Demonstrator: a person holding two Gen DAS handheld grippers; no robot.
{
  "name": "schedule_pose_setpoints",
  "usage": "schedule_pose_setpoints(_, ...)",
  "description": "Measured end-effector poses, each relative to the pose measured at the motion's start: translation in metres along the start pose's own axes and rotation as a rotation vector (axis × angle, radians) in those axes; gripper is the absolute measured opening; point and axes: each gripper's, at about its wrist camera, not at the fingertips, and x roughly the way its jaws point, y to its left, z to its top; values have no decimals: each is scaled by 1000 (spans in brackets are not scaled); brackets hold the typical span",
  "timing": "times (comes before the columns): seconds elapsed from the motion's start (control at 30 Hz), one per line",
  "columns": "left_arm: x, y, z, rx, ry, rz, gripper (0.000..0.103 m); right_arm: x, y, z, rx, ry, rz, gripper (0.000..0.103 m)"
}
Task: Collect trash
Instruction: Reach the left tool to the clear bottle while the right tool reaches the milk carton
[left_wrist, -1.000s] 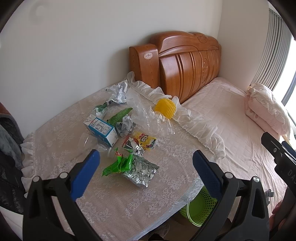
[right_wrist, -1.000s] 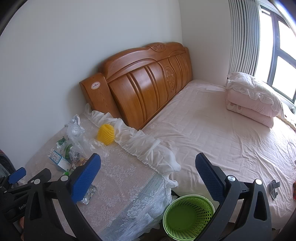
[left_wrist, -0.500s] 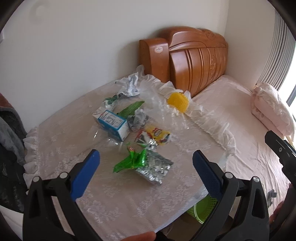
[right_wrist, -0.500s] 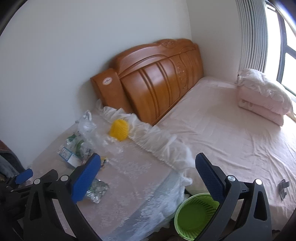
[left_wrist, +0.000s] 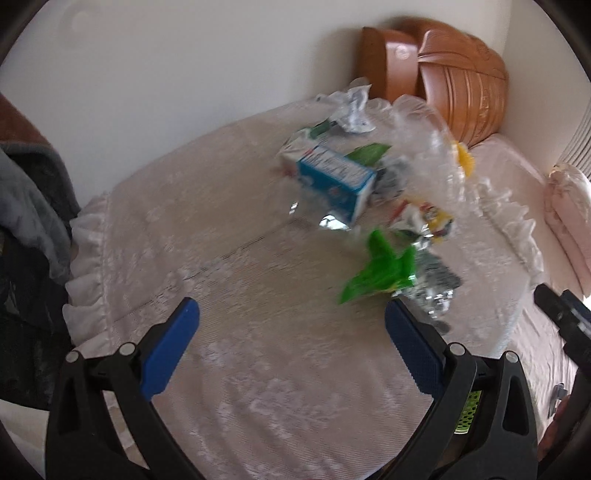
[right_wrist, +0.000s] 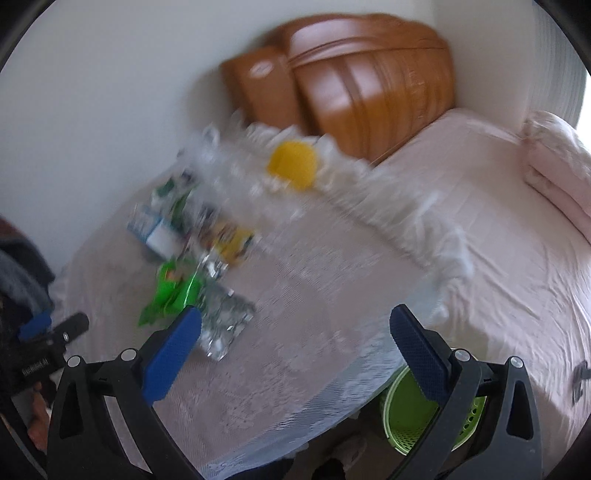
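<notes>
Both fingers wide, empty | closed in: green wrapper (left_wrist: 382, 271) now just ahead of left fingers (left_wrist: 291, 347), off right fingers' (right_wrist: 295, 343) left tip | grab next

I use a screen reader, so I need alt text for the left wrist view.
The open left gripper hovers empty above a lace-covered table. Beyond it lies blurred trash: a green foil wrapper, a blue carton, a yellow snack packet and clear plastic. A wooden headboard and pink bed lie behind.
</notes>
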Motion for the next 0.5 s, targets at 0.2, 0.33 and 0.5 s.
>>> schedule_pose_setpoints(0.2, 18, 14, 3, 0, 21, -23, 96, 27, 25, -8, -76, 59, 35, 101)
schedule_pose_setpoints(0.33, 36, 19, 15, -28, 59, -62, 96, 32, 30, -10, -72, 76, 15, 101)
schedule_pose_setpoints(0.5, 66, 15, 38, -107, 78, -85, 96, 31, 26, -11, -54, 75, -13, 101)
